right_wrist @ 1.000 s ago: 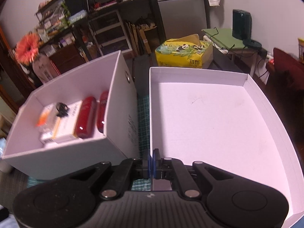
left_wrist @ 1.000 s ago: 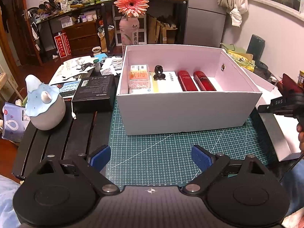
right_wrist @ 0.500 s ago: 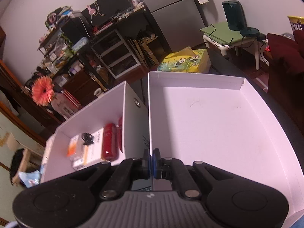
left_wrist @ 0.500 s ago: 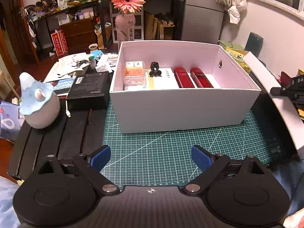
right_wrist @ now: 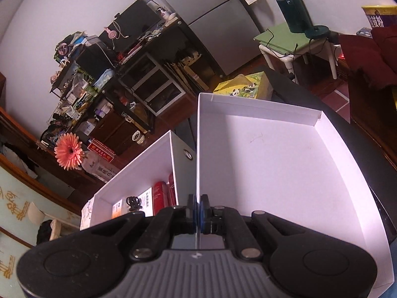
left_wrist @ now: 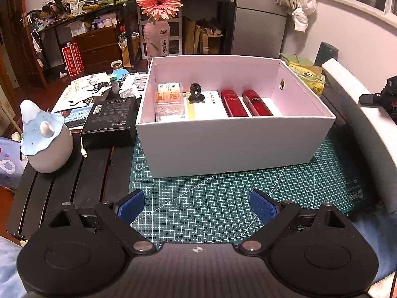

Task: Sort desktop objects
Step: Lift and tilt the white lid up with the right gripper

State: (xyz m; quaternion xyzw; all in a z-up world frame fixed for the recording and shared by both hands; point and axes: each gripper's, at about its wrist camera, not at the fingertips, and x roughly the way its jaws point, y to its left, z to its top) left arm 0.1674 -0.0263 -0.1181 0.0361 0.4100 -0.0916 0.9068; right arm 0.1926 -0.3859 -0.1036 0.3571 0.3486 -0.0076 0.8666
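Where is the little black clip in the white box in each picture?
Left wrist view: the small black clip sits in the middle of the picture, inside the open white cardboard box, on a white packet beside two red tubes.
Right wrist view: the clip is low and left, just above the gripper's black body.
Shared landmark: the orange daisy flower behind the box.

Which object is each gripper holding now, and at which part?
The right gripper pinches the white box lid by its near side wall. The left gripper is open and holds nothing.
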